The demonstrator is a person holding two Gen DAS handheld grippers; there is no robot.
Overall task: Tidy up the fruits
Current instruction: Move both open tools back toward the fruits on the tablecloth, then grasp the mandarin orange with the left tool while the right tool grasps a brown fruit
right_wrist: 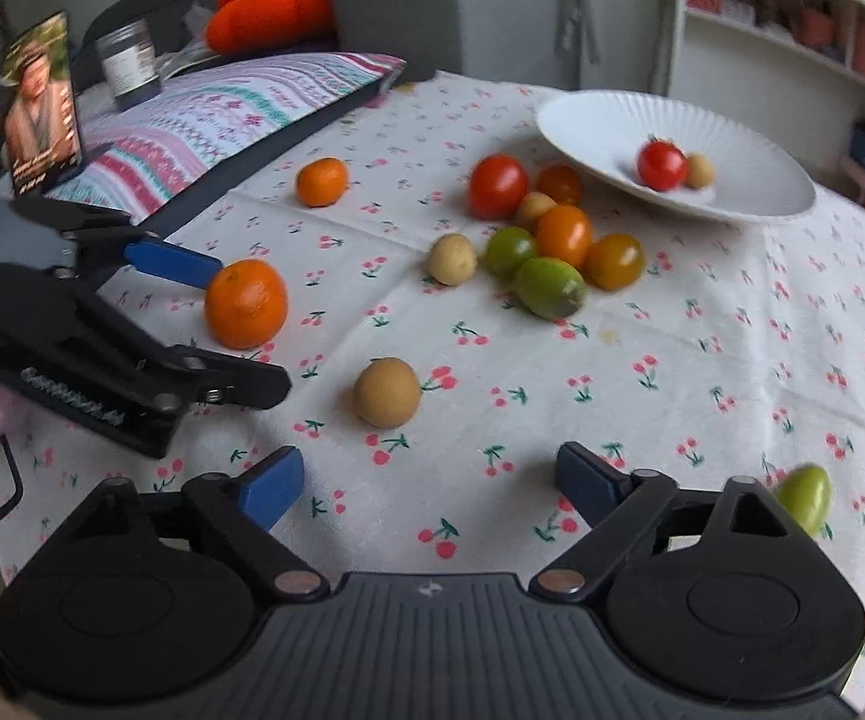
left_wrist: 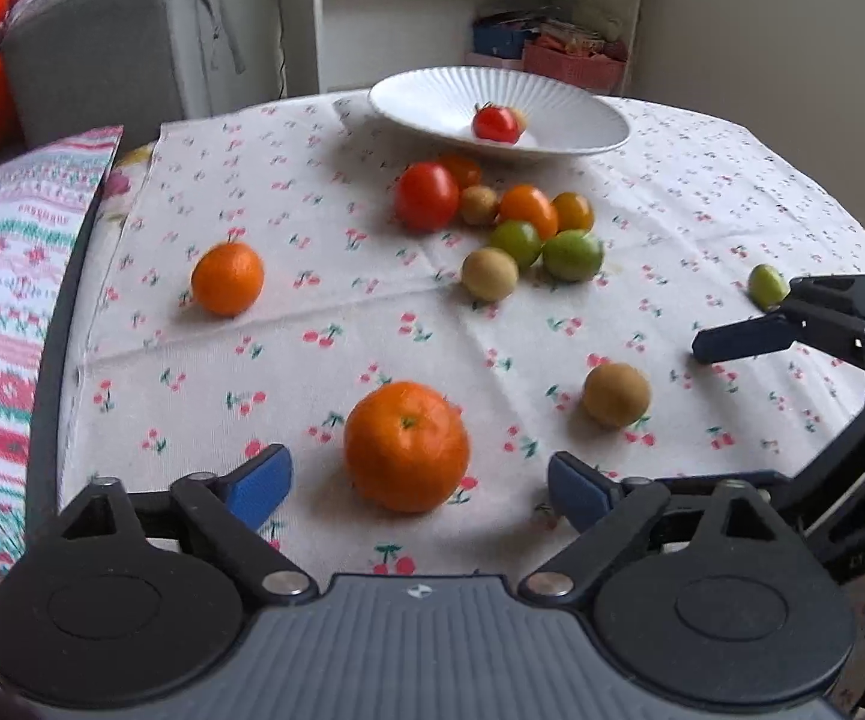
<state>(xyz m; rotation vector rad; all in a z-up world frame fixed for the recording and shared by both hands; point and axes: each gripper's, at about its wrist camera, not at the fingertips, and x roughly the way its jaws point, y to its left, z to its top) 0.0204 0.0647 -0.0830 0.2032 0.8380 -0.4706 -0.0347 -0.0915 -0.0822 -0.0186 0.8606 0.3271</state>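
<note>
A big orange (left_wrist: 406,446) lies on the cherry-print tablecloth between the fingers of my left gripper (left_wrist: 419,483); the blue pads stand apart from it, so the gripper is open. The right wrist view shows that orange (right_wrist: 245,303) flanked by the left gripper's fingers (right_wrist: 174,264). My right gripper (right_wrist: 429,474) is open and empty, just short of a tan round fruit (right_wrist: 386,391). A white ribbed plate (left_wrist: 432,90) at the back holds a red tomato (left_wrist: 495,123) and a small tan fruit. In front of it sits a cluster of red, orange, green and tan fruits (left_wrist: 516,222).
A smaller orange (left_wrist: 227,278) lies alone at the left, and a green fruit (right_wrist: 807,495) sits by my right gripper's right finger. A patterned cushion (right_wrist: 222,114), a jar (right_wrist: 129,66) and an upright picture card (right_wrist: 42,102) border the table's left edge. A grey chair and white shelves stand behind.
</note>
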